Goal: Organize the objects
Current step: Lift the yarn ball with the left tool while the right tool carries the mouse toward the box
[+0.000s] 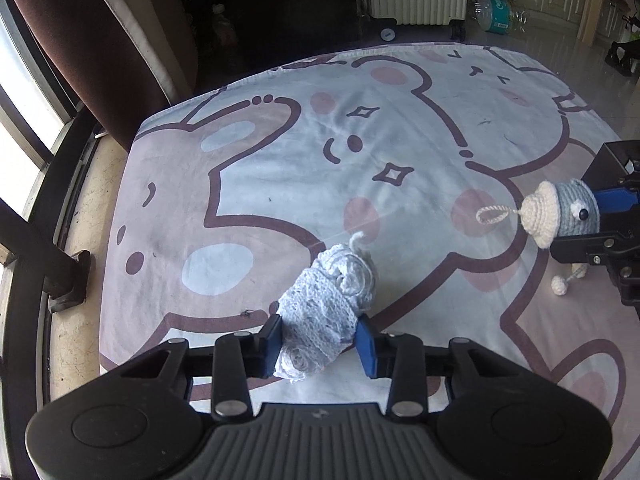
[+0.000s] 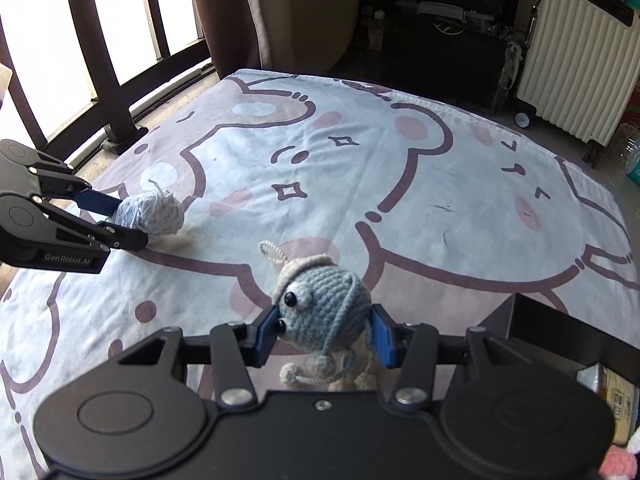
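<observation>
A rolled pale blue knitted cloth (image 1: 326,300) lies on the cartoon bear blanket (image 1: 260,168), and my left gripper (image 1: 320,340) is shut on it, its blue pads pressing both sides. From the right wrist view the same roll (image 2: 150,212) sits at the left between the left gripper's fingers (image 2: 96,202). A crocheted blue doll (image 2: 320,308) with a cream hat and hanging loop stands on the blanket (image 2: 400,200). My right gripper (image 2: 324,332) is shut on the doll's head. In the left wrist view the doll (image 1: 560,216) shows at the right edge.
A black box (image 2: 560,332) with packets inside sits at the right, beside the right gripper. A white ribbed suitcase (image 2: 580,60) stands past the blanket's far edge. Window bars (image 2: 100,60) and a dark curtain (image 1: 100,40) line the left side. A pink crocheted item (image 2: 620,464) peeks at bottom right.
</observation>
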The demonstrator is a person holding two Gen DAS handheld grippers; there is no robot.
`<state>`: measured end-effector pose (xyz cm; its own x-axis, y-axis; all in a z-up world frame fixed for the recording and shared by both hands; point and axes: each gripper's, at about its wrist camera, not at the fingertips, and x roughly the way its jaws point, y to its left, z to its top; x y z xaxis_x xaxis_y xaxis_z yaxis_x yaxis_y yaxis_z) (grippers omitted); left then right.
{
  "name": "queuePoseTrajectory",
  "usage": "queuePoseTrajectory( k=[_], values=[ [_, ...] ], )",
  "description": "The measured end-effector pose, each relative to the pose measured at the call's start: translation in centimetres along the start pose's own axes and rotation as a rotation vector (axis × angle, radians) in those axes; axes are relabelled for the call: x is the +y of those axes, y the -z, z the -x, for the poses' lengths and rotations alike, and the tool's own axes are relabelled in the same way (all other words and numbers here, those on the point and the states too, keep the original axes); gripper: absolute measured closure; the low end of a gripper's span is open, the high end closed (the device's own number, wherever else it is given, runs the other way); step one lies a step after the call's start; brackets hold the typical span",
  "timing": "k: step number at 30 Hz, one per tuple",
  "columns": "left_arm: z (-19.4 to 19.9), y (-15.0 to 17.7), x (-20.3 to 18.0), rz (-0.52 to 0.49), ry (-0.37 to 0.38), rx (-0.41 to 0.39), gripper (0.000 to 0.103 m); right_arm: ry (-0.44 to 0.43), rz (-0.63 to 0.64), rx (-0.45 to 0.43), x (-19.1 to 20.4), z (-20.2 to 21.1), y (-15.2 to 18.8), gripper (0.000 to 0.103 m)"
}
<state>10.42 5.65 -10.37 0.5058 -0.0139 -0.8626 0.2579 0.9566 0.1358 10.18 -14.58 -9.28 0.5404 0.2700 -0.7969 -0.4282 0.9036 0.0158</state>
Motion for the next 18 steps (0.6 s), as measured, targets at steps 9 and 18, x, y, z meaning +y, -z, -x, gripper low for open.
queuePoseTrajectory(
  k=[9, 18],
  values=[
    [2.9, -1.5, -2.3, -0.047, -0.013, -0.039, 0.063, 0.006, -0.061, -0.046, -1.0, 2.8, -0.5, 0.053],
    [5.8, -3.5, -3.7, -0.023, 0.011, -0.083, 0.063, 0.037, -0.108, -0.072, -2.4, 5.7, -0.9, 0.053]
  ],
)
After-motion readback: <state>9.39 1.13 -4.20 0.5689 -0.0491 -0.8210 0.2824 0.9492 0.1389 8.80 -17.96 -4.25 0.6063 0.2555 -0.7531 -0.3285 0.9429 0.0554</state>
